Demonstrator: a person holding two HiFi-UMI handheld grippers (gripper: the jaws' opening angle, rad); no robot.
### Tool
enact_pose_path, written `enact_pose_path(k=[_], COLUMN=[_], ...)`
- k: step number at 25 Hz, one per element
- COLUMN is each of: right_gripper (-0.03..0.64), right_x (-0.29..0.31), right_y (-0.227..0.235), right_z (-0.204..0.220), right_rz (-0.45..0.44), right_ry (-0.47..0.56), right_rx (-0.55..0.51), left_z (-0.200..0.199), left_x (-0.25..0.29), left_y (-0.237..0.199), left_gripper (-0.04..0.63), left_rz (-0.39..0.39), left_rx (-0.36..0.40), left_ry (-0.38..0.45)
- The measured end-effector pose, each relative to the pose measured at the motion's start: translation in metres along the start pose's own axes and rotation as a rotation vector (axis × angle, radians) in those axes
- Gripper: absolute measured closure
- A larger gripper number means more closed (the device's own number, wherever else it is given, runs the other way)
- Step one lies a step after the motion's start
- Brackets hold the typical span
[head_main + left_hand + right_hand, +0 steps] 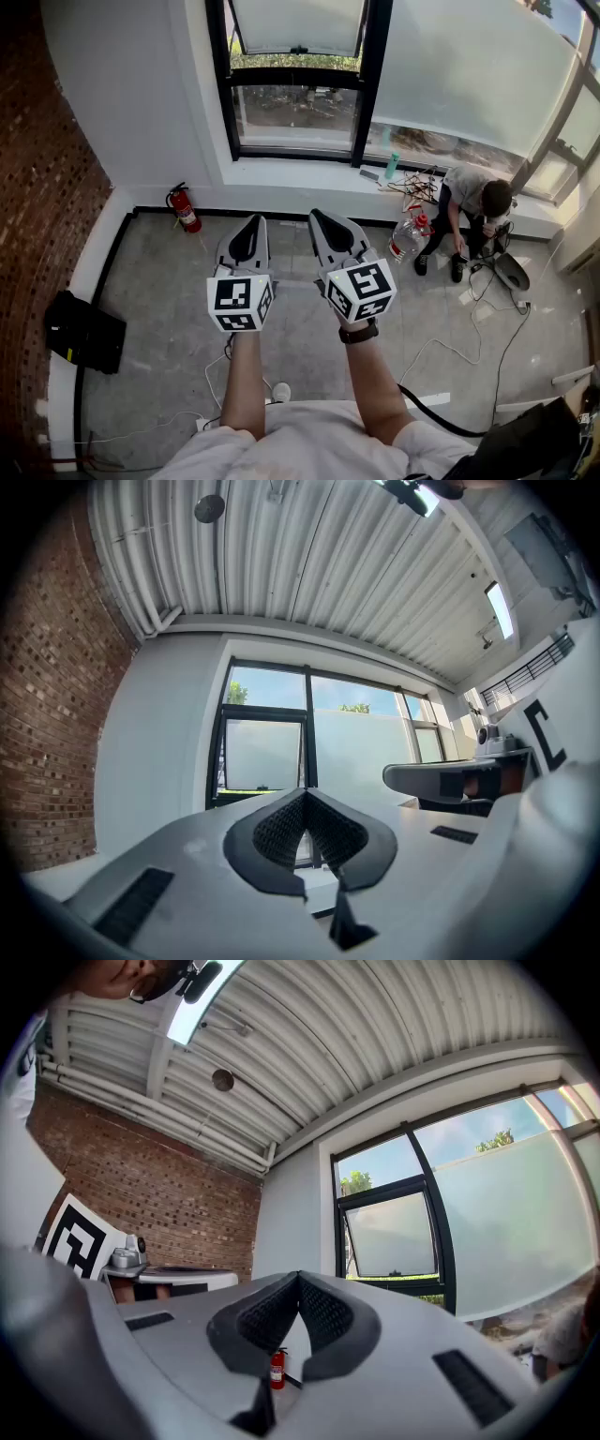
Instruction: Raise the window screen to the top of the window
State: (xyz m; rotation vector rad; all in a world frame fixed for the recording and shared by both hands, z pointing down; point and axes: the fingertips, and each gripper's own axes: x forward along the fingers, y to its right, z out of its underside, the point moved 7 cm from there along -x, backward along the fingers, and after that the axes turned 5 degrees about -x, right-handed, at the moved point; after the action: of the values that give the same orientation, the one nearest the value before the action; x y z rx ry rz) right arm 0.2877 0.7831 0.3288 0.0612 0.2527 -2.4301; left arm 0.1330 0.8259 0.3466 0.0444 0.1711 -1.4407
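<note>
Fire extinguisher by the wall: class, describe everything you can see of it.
The fire extinguisher is a small red cylinder with a black head and hose. It stands upright on the grey floor, at the foot of the white wall, below and left of the black-framed window. It rests on the floor. Whether it touches the wall cannot be told, and its label is too small to read.

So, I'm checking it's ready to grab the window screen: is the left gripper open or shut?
Shut: the left gripper has its two pads meeting at their tips, with nothing between them.
</note>
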Motion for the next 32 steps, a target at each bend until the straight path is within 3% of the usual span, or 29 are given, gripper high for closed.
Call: enact_pose_path(k=[6,9,12,17,23,27,32], right_gripper=[0.623,0.623,0.623,0.623,0.623,0.621,0.620], right_x=[0.038,0.061,0.081,0.113,0.156,0.194,0.242], right_y=[-0.013,-0.021,-0.035,-0.035,0.018,0.057,0.140], right_z=[0.030,0.058,0.077,0.098,0.114,0.115,0.102], right_rz=[0.067,0.110,0.148,0.137,0.049,-0.062,-0.064], right_ry=[-0.099,-0.148,-0.176,-0.190,-0.162,-0.124,-0.075], right_rx=[0.071,0.142,0.141,0.168,0.156,0.099,0.085], left_z=[0.016,0.033,0.050,0.077,0.090,0.083,0.068], left_x=[-0.003,0.002,0.007,0.036,0.103,0.162,0.255], left_y=[-0.038,-0.067,-0.090,-0.104,-0.115,-0.125,-0.130], left_gripper=[0.595,0.596,0.596,0.597,0.597,0.597,0.597], left_rz=[0.027,0.005,0.009,-0.003,-0.019,0.007,-0.016], left_rx=[0.004,-0.003,-0.015,-0.019,0.002,0.026,0.015], left_ry=[-0.034,-0.099,-0.147,-0.217,-0.206,-0.099,-0.107])
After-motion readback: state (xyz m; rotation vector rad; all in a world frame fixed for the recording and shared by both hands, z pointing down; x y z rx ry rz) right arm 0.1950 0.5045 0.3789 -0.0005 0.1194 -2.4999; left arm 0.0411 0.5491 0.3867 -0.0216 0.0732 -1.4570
